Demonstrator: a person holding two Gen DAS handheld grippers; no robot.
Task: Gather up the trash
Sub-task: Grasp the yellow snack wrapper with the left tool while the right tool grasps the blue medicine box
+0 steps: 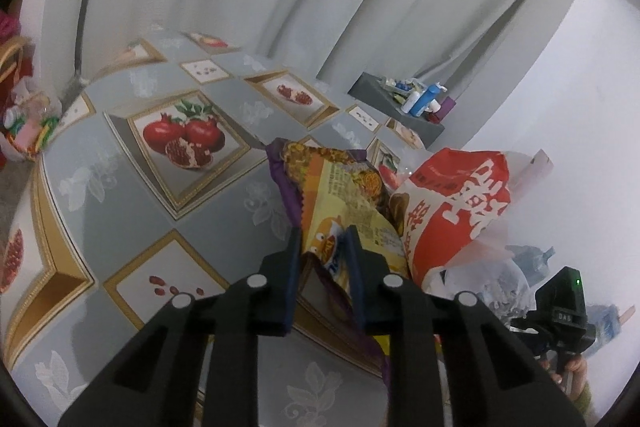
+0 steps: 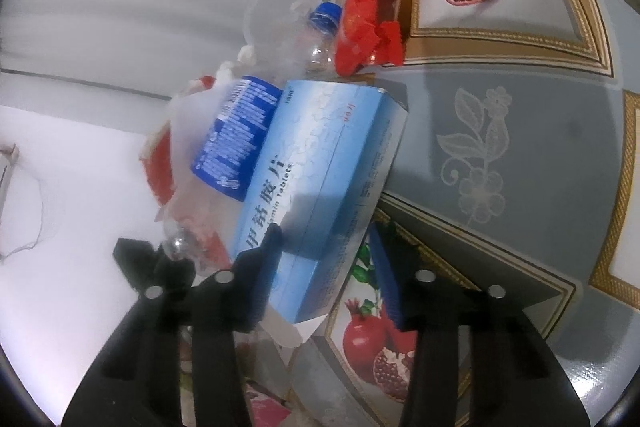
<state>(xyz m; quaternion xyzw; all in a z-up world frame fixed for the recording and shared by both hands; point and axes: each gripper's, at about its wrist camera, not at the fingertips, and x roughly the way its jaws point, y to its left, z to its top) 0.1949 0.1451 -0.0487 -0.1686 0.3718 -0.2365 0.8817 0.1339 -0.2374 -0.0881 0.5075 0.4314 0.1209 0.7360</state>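
Left gripper (image 1: 324,239) jaws pinch a yellow snack wrapper (image 1: 344,195); right gripper (image 2: 324,239) jaws straddle a blue tablet box (image 2: 320,163), contact unclear

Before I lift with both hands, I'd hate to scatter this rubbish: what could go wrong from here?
1. The left gripper pinches only the near edge of the yellow snack wrapper; thin foil may slip or tear.
2. The red bag lies against that wrapper and could be dragged along.
3. The right gripper straddles the blue tablet box; the bottle leans on it and may roll off the table.
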